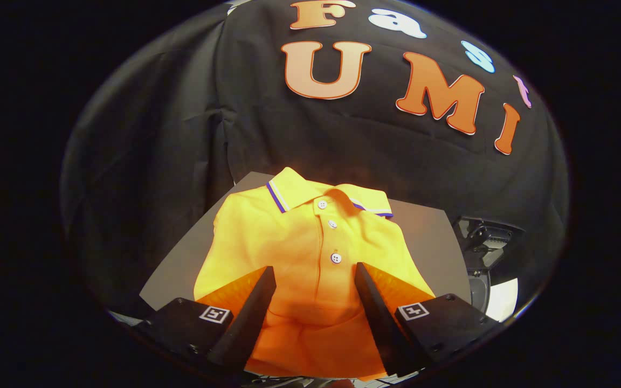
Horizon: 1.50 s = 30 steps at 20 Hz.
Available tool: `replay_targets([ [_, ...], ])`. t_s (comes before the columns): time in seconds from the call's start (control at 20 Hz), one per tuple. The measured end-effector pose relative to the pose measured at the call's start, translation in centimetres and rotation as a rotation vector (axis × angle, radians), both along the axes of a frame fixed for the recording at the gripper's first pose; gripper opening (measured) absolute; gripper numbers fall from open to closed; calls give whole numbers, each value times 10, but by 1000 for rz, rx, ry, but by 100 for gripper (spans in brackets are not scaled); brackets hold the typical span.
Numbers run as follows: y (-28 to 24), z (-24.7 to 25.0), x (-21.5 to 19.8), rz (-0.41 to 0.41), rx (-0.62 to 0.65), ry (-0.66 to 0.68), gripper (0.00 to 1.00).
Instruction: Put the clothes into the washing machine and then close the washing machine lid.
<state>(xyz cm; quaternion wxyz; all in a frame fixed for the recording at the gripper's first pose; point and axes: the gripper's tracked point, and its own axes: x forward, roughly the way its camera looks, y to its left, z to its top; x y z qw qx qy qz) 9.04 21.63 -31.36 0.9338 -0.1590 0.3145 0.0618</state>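
Observation:
A folded yellow polo shirt lies on a grey tabletop, with its striped collar away from me and three white buttons down the front. My gripper is open and hangs low over the shirt's near half. Its two fingers straddle the lower placket, and the bottom button sits just ahead of the tips. Nothing is pinched between them. Whether the tips touch the cloth I cannot tell. To the right of the table, lower down, part of a dark machine with a pale round opening shows; it looks like the washing machine.
The black booth cloth hangs close behind the table and along its left side. The table's right edge drops off toward the machine. Bare grey tabletop shows on both sides of the shirt.

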Motion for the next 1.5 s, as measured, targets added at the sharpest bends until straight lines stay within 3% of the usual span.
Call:
replay_targets([
  [0.45, -3, -2, 2, 22, 40, -34, 93],
  [0.6, -9, -1, 5, 51, 21, -30, 82],
  [0.75, -19, 1, 7, 68, 38, -44, 52],
  [0.8, -23, 3, 6, 64, 46, -38, 52],
  [0.95, -27, -1, 3, 86, 63, 0, 35],
  [1.1, -41, 7, -10, 109, 73, -10, 35],
  [1.15, -47, 5, -10, 107, 87, -7, 25],
  [1.25, -57, 11, -17, 93, 122, -8, 20],
  [1.5, -101, 45, -23, 84, 74, -48, 14],
])
